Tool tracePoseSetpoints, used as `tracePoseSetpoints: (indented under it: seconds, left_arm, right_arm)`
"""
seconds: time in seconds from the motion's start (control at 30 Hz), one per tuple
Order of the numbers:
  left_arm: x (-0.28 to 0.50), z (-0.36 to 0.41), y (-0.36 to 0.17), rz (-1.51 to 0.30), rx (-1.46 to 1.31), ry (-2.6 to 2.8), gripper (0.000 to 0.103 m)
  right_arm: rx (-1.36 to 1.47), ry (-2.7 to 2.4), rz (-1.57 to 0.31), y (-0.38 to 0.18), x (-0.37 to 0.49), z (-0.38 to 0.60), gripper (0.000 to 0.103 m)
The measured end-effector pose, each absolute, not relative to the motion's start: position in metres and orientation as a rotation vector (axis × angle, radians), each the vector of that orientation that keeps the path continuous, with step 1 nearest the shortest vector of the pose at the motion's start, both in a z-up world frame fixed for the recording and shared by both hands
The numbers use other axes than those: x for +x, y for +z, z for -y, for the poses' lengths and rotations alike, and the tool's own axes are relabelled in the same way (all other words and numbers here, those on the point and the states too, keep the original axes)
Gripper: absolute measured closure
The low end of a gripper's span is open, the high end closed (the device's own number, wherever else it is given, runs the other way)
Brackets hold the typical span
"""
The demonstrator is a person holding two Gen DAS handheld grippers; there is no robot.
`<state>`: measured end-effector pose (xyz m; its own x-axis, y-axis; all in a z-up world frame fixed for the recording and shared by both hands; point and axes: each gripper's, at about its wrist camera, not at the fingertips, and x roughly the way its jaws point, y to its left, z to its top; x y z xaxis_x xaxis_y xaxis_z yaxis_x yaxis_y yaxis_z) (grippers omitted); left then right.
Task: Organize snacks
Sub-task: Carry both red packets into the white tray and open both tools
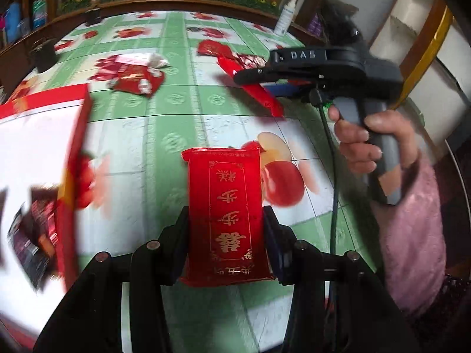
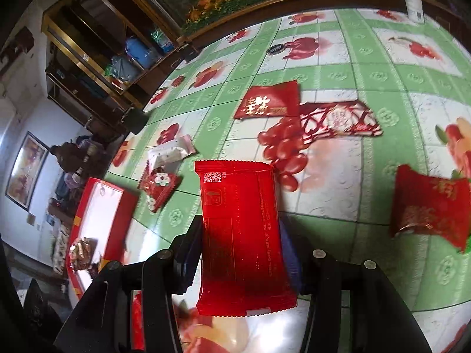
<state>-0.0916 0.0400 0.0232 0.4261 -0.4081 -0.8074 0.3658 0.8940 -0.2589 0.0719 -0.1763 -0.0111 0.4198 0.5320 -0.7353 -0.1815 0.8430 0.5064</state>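
My left gripper (image 1: 226, 229) is shut on a red snack packet with gold characters (image 1: 226, 206), held above the table. My right gripper (image 2: 240, 244) is shut on a red packet with a QR code (image 2: 240, 229), also above the table. The right gripper shows in the left wrist view (image 1: 250, 78) holding its red packet (image 1: 259, 91). A red-rimmed white box (image 1: 44, 141) with dark wrapped snacks (image 1: 32, 235) lies to the left; it also shows in the right wrist view (image 2: 103, 206). Loose red packets lie on the table (image 2: 268, 103) (image 2: 338, 120) (image 2: 429, 206) (image 2: 159, 188).
The table has a green and white fruit-print cloth (image 1: 182, 100) and a wooden rim. A white bottle (image 1: 285, 16) stands at the far edge. Dark small objects (image 1: 44, 56) sit at the far left. Shelves (image 2: 97, 58) stand beyond the table.
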Motion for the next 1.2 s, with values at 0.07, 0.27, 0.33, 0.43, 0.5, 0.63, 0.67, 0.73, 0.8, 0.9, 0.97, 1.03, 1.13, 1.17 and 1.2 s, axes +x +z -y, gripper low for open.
tracePoseSetpoints:
  seconds: [0.07,0.27,0.33,0.43,0.5,0.63,0.67,0.73,0.8,0.9,0.97,1.03,1.13,1.17,1.2]
  left_arm:
    - [-0.097,-0.053,0.033,-0.995,-0.067,-0.478,0.059]
    - [-0.106,-0.11,0.066,-0.886,-0.115,-0.37,0.059]
    - [-0.106,-0.135,0.072,-0.857,-0.125,-0.296,0.059]
    - [-0.106,-0.169,0.073,-0.841,-0.129,-0.177,0.059]
    - [-0.106,-0.191,0.07,-0.839,-0.13,-0.093,0.059]
    - [-0.108,-0.22,0.062,-0.836,-0.146,-0.001,0.059]
    - [-0.108,-0.226,0.061,-0.836,-0.155,0.015,0.059]
    - [-0.111,-0.235,0.058,-0.835,-0.165,0.03,0.059]
    - [-0.114,-0.244,0.057,-0.833,-0.167,0.048,0.059]
    - [-0.116,-0.251,0.055,-0.828,-0.161,0.078,0.059]
    - [-0.115,-0.257,0.053,-0.828,-0.152,0.109,0.059]
    - [-0.113,-0.261,0.051,-0.827,-0.142,0.133,0.058]
    - [-0.113,-0.266,0.046,-0.833,-0.128,0.173,0.058]
    - [-0.113,-0.267,0.045,-0.832,-0.121,0.187,0.058]
    - [-0.113,-0.269,0.044,-0.83,-0.118,0.2,0.058]
  right_arm:
    - [0.422,0.49,-1.053,-0.012,0.07,0.172,0.052]
    - [0.442,0.654,-1.014,-0.003,0.049,0.117,0.053]
    - [0.448,0.719,-0.982,0.005,0.043,0.095,0.053]
    - [0.485,0.807,-0.968,0.01,0.036,0.061,0.053]
    - [0.455,0.846,-0.958,0.014,0.03,0.032,0.053]
    - [0.448,0.92,-0.963,0.015,0.022,-0.018,0.053]
    - [0.444,0.932,-0.967,0.014,0.021,-0.027,0.053]
    - [0.42,0.958,-0.983,0.012,0.018,-0.051,0.053]
    - [0.402,0.974,-0.991,0.011,0.014,-0.069,0.053]
    - [0.359,0.971,-0.964,0.013,0.004,-0.086,0.053]
    - [0.303,0.948,-0.93,0.013,-0.004,-0.094,0.053]
    - [0.227,0.903,-0.899,0.013,-0.01,-0.101,0.053]
    - [0.146,0.871,-0.881,0.011,-0.017,-0.108,0.053]
    - [0.122,0.861,-0.876,0.01,-0.018,-0.107,0.053]
    - [0.097,0.851,-0.866,0.008,-0.021,-0.106,0.051]
